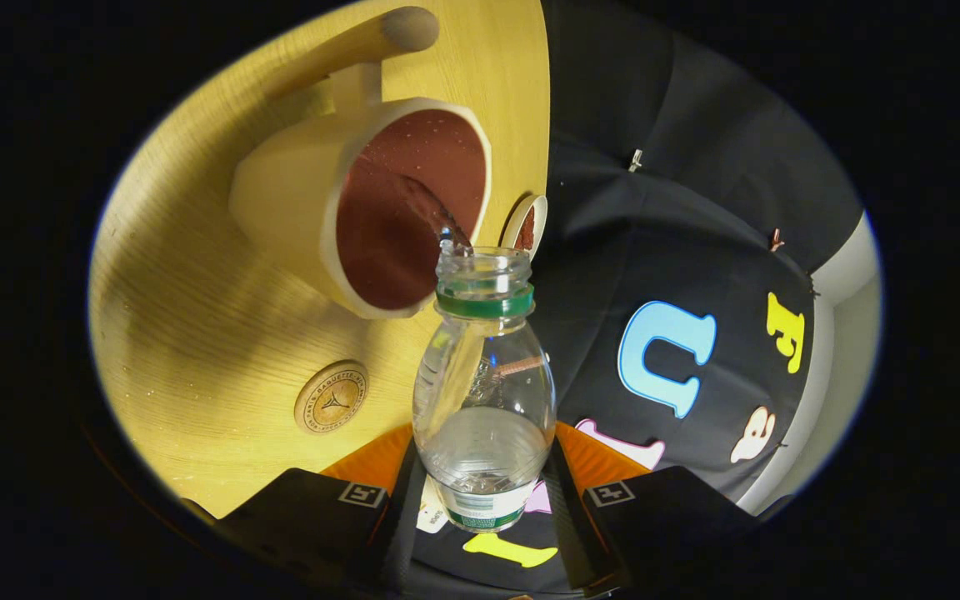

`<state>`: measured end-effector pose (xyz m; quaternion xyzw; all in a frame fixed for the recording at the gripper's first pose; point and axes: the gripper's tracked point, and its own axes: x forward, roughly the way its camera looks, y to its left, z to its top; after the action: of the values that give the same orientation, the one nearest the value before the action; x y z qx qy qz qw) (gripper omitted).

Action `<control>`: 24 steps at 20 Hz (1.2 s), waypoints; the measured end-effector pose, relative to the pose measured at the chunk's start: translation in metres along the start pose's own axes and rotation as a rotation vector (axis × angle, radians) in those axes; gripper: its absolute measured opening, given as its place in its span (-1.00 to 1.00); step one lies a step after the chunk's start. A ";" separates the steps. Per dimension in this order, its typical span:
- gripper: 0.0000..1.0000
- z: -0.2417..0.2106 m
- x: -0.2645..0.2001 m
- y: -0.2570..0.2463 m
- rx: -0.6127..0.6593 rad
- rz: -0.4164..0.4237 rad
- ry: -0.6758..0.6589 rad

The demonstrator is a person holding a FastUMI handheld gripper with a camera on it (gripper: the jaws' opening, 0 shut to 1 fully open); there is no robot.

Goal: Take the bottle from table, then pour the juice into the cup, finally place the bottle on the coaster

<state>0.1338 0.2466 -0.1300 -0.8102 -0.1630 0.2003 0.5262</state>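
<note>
Gripper view: gripper [484,479] clamped on the bottle [484,392], tipped mouth-first over the cup [363,208] on the table [197,333] — pouring step, liquid streaming in, bottle nearly drained. Next, probably: tilting back upright, then over to the coaster [331,397] — beside the cup.

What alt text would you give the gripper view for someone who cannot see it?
The fingers hold a clear plastic bottle, tipped so a thin stream runs from its mouth into a cream cup with a reddish-brown inside. The cup sits on a light wooden table, with a round wooden coaster nearer the fingers.
</note>
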 end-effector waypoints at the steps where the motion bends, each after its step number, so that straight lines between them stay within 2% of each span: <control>1: 0.44 0.003 -0.002 -0.003 -0.009 -0.003 -0.005; 12: 0.44 0.002 0.001 -0.012 -0.099 -0.012 -0.027; 24: 0.44 0.009 -0.004 -0.025 -0.244 -0.064 -0.092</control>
<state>0.1250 0.2612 -0.1098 -0.8524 -0.2360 0.1990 0.4220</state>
